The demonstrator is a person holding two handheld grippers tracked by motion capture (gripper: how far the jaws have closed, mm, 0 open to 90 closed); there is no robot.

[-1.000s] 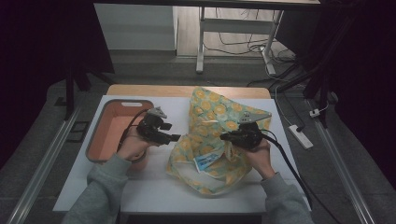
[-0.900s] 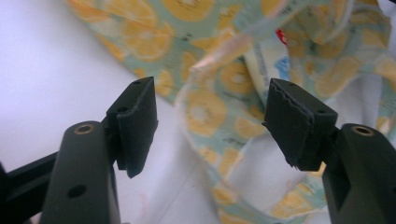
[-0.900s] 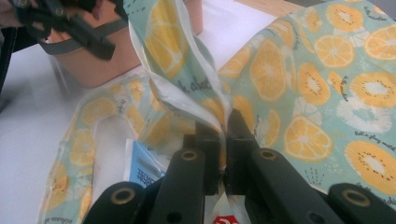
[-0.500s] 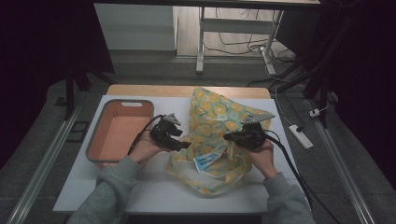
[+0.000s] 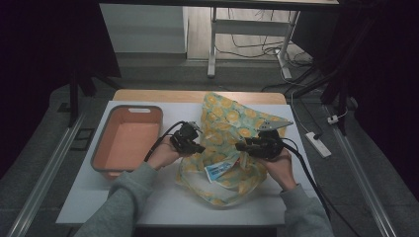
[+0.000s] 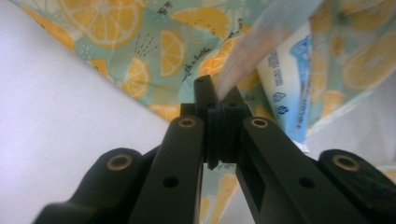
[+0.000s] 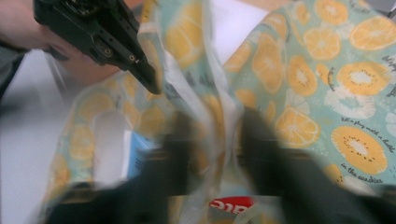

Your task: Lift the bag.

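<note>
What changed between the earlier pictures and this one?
The left hand-held gripper moved right from beside the orange tray to the lemon-print bag; its jaws have just closed on a film edge of the bag. The right hand-held gripper kept its place, and its jaws have just been opening, the bag's film between them. Tray and bag stayed put.

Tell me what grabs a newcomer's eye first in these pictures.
The citrus-print bag sprawls over the white table, bright against the dark room. Both grippers work at its mouth: the left gripper is shut on a fold of the bag's film, and the right gripper has just been opening. The orange tray sits at the table's left.
</note>
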